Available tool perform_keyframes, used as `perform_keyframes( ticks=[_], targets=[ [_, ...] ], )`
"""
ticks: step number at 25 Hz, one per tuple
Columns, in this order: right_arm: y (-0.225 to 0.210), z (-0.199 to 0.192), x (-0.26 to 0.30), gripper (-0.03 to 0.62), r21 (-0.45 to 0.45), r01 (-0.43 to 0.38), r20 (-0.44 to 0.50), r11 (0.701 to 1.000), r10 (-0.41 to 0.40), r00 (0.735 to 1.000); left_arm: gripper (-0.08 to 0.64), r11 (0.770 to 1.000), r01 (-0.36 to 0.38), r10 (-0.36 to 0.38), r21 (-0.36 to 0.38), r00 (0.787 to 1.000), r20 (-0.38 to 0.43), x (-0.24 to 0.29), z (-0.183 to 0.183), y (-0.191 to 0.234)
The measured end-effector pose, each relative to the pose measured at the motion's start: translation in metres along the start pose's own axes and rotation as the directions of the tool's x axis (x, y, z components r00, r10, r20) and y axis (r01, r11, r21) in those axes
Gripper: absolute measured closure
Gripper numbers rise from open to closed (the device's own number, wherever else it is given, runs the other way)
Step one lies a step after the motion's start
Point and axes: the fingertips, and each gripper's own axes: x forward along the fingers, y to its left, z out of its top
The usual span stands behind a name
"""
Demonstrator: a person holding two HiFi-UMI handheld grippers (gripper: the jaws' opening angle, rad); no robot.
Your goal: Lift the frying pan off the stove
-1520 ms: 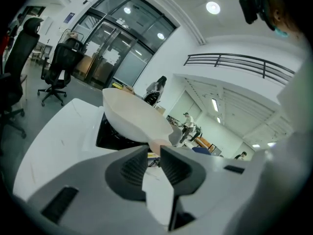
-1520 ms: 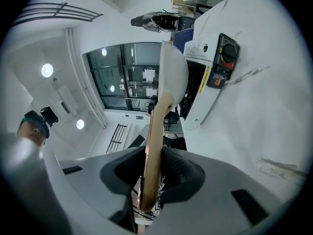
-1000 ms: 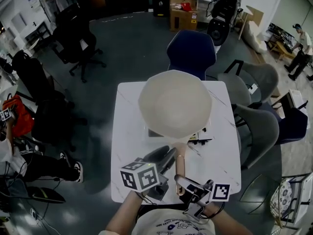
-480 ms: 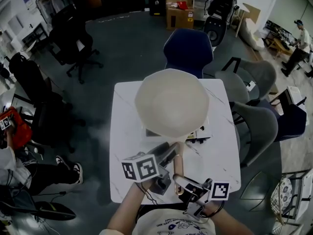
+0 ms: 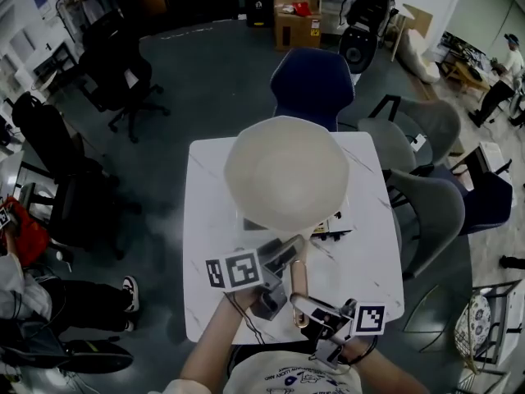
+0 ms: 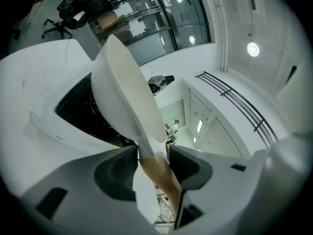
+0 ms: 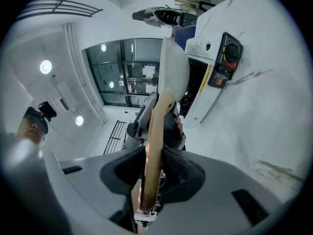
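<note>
**Pan held by its handle over the stove**

The right gripper is clamped on the far end of the wooden handle, its jaws pressed to both flat sides; the left gripper sits further up the same handle, near the pan's bowl; its jaws have just been opening and now stand wide, with the handle running between them unclamped. The cream frying pan hangs over the stove on the white table and covers most of it in the head view; whether its base is quite clear of the black stove top is hard to judge from these angles. Only the pan's pale inner surface shows inside it; beyond the table, an open cardboard box holds something red.
</note>
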Motion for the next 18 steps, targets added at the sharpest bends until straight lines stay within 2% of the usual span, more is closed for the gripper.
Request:
perform_keyframes(
  ticks=[5, 18],
  targets=[
    [-0.002, -0.001, 0.0, 0.477, -0.002, 0.005, -0.014, 1.0, -0.005, 1.0, 0.382, 0.997, 0.051, -0.052, -0.063, 0.998, -0.023, 0.008, -0.003, 0.002],
    [-0.003, -0.003, -0.001, 0.477, 0.003, 0.009, -0.024, 1.0, -0.009, 1.0, 0.38, 0.986, 0.104, -0.107, -0.127, 0.994, -0.016, 0.017, -0.003, 0.003]
  ],
)
